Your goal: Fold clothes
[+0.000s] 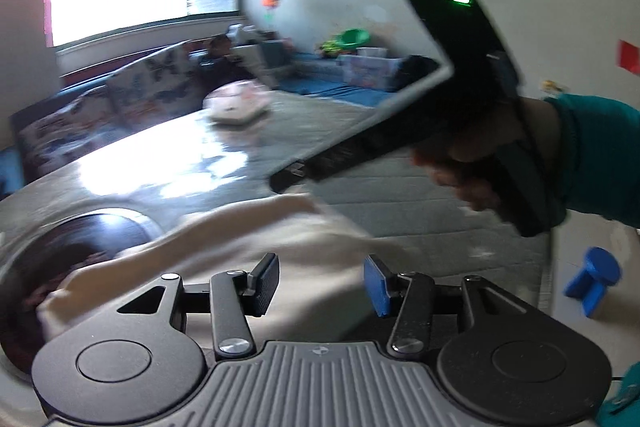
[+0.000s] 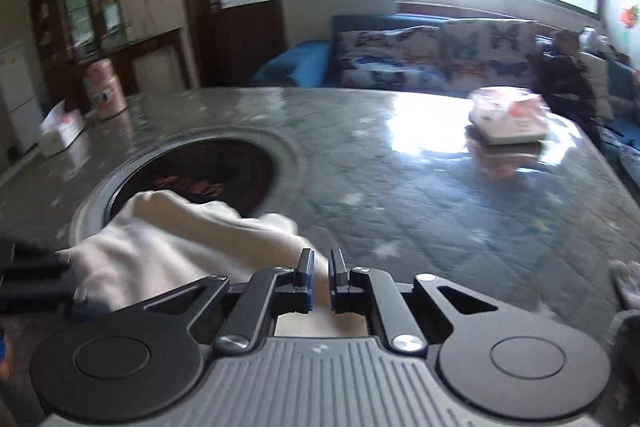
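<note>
A glossy grey bench (image 2: 400, 155) carries a cream garment (image 2: 172, 247) lying partly over its round dark inset, with the left gripper (image 1: 322, 285) spread wide above it and the right gripper (image 2: 319, 281) nearly closed at its edge.

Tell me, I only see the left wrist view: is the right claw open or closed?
Observer: The right claw is nearly closed, with a thin gap left. I cannot tell whether it pinches the cloth.
Operator: What's on the table that I can't see?
Observer: A pink jar at the edge of the table, beside a white box.
</note>
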`<state>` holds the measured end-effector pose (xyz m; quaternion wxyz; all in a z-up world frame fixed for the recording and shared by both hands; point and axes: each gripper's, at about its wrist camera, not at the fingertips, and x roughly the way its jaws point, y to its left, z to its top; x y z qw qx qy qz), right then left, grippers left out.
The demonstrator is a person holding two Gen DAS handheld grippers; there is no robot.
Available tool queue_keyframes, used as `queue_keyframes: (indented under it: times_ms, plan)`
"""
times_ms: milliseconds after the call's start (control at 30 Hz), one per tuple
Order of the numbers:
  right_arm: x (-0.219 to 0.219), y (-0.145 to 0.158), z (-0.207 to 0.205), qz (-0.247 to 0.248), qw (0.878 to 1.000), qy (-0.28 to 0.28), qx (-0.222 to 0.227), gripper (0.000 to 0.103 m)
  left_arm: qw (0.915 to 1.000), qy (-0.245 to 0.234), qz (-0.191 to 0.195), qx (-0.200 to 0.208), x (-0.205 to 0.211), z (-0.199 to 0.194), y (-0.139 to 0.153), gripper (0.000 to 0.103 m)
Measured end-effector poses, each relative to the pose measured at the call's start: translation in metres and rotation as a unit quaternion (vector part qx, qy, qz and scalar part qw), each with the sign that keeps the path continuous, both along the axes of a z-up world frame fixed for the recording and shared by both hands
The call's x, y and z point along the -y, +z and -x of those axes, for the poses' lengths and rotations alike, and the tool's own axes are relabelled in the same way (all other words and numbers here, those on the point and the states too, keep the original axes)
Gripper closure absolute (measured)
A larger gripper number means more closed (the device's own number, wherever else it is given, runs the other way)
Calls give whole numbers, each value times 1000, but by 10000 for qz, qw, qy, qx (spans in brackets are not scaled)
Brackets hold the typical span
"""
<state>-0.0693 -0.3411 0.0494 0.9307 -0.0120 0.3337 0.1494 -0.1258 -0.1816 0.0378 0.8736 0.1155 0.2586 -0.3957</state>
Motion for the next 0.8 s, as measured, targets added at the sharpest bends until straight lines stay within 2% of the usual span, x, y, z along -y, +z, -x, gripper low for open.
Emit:
queue_keyframes:
  times_ms: [167,300,533,667,800]
  plan:
    - [-31,-15,-29,172,9994,224,-214,97,9985,510,-61,-208,-19,-19,-9,53]
    - [-47,-18,-38,227,9987,354,-293,97,9977,586,-45,-336,-28,-22,-15,53]
    - [-76,-13,-45,269,9966,712,-320,93,9955,903,192,-209,-50,-27,-4,53]
    - [-93,-10,-49,294,9948,915,-336,93,9920,1195,206,-362,-69,-33,-9,53]
    - [-118,-17,-61,312,9918,1148,-457,93,9904,1272,250,-472,-82,-30,-17,53]
